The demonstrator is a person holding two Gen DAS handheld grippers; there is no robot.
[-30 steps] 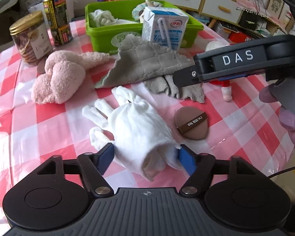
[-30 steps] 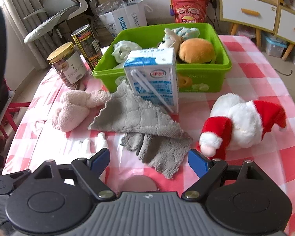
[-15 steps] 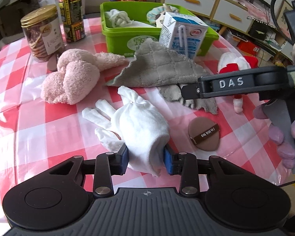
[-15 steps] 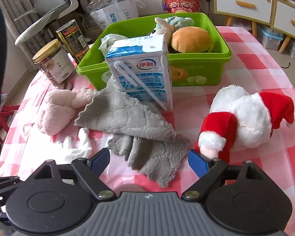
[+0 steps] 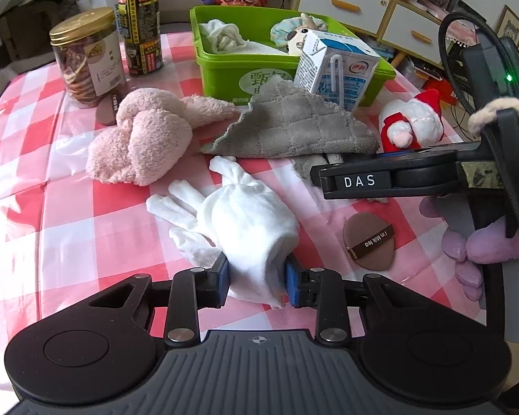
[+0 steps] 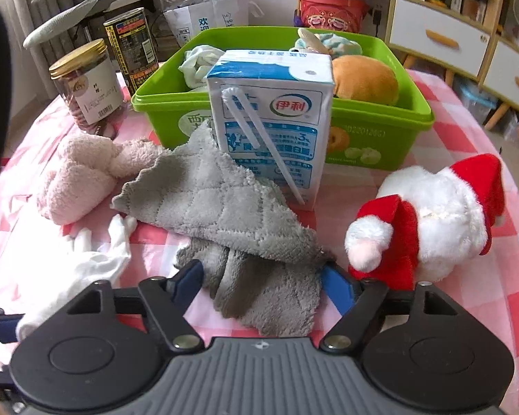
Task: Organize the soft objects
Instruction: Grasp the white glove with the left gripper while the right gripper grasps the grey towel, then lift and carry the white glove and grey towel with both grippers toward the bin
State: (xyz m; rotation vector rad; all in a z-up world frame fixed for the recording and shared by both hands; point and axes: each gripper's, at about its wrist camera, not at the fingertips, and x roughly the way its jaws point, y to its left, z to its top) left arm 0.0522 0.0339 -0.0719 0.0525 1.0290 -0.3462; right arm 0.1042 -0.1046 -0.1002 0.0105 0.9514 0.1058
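Observation:
My left gripper (image 5: 257, 282) is shut on the cuff of the white gloves (image 5: 238, 214), which lie on the checked tablecloth. My right gripper (image 6: 263, 287) is open, its fingers on either side of the near end of the grey quilted cloth (image 6: 225, 204); it also shows in the left wrist view (image 5: 287, 128). A knotted pink towel (image 5: 142, 141) lies to the left. A Santa plush (image 6: 429, 221) lies to the right. The green bin (image 6: 373, 131) at the back holds a white cloth, a bun plush and other soft toys.
A milk carton (image 6: 273, 121) stands on the grey cloth in front of the bin. A biscuit jar (image 5: 86, 55) and a tall can (image 5: 140, 27) stand at the back left. A brown powder puff (image 5: 370, 242) lies by the right gripper's arm.
My left gripper has closed on the glove cuff. My right gripper has moved forward and down until its open fingers flank the grey cloth.

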